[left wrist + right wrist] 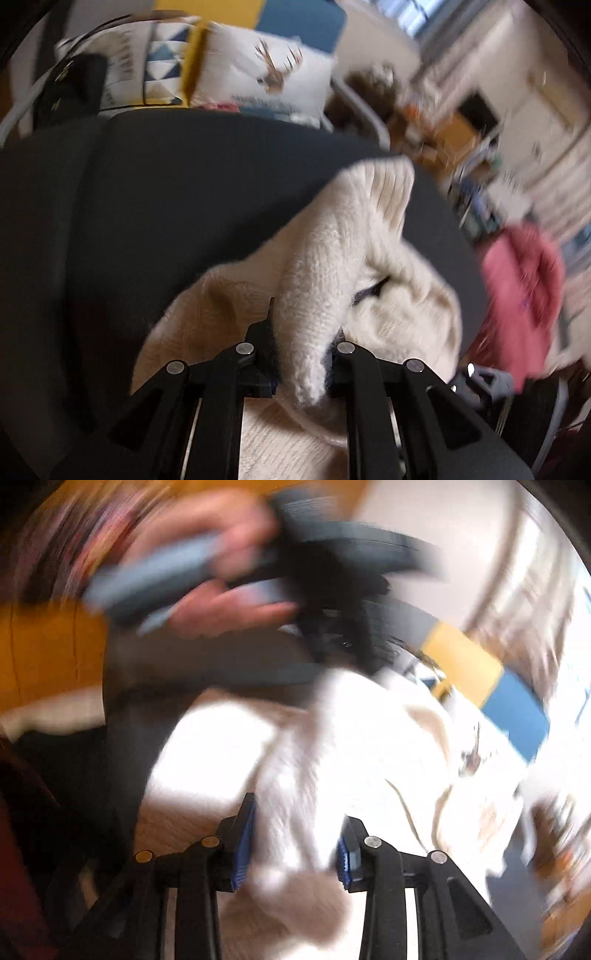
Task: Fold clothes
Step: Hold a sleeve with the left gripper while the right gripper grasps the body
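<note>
A cream knit sweater lies bunched on a dark grey cushion. My left gripper is shut on a thick fold of it, which hangs out between the black fingers. In the right wrist view, which is badly blurred, the same sweater fills the lower middle. My right gripper has a band of the knit running between its blue pads and touching both. Above it a person's hand holds the left gripper's body over the sweater.
Patterned pillows stand behind the cushion, one with a deer print. A pink garment lies off the cushion's right edge. A cluttered room with furniture shows beyond at the right. A yellow and blue panel sits at the right.
</note>
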Demonstrator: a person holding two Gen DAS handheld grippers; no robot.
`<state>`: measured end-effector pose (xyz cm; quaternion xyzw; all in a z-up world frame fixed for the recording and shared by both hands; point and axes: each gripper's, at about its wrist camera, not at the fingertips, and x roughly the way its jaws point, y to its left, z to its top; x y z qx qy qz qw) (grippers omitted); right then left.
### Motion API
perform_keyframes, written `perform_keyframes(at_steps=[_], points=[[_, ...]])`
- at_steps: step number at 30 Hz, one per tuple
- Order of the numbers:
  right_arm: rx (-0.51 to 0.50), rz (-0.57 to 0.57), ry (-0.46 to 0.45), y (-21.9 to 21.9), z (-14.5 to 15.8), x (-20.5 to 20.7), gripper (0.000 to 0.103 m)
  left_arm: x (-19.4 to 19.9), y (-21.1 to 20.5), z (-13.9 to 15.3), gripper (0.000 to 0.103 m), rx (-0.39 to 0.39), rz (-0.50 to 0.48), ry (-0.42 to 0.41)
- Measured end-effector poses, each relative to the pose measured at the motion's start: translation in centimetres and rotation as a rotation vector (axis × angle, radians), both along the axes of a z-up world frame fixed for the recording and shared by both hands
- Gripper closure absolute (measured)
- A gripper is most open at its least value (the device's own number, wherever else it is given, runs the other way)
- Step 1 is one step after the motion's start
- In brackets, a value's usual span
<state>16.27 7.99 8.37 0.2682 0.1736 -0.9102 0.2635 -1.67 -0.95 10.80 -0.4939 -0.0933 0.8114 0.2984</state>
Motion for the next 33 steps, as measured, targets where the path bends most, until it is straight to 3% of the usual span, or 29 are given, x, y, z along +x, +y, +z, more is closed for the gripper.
perform_keyframes(at_steps=[4, 7, 10, 14, 19, 24, 29, 33], points=[[-0.259, -0.105, -0.174, 5.5, 1.1, -2.3, 0.059, 1.8, -1.8, 0.1, 0.090, 0.133, 0.075, 0.045], [-0.350, -0.177, -0.230, 8.8, 1.2, -4.0, 0.059, 3.0, -3.0, -0.6, 0.090, 0.203, 0.133, 0.047], [-0.523, -0.238, -0.293, 12.9, 1.3, -6.0, 0.059, 4.2, -4.3, -1.3, 0.090, 0.249, 0.178, 0.049], [-0.421, -0.345, -0.408, 11.5, 0.8, -9.2, 0.059, 5.3, -5.8, -2.3, 0.090, 0.263, 0.216, 0.036], [-0.195, -0.268, -0.502, 8.5, -1.3, -12.1, 0.059, 6.0, -7.2, -2.9, 0.090, 0.263, 0.238, 0.035], [-0.037, -0.203, -0.544, 5.6, -2.4, -13.0, 0.055, 6.3, -7.9, -3.3, 0.090, 0.267, 0.246, 0.032], [-0.012, -0.197, -0.588, 5.1, -3.6, -14.5, 0.043, 6.5, -8.3, -3.6, 0.089, 0.273, 0.252, 0.026], [-0.093, -0.216, -0.606, 6.0, -4.1, -14.3, 0.048, 6.5, -8.8, -3.9, 0.089, 0.279, 0.261, 0.017]])
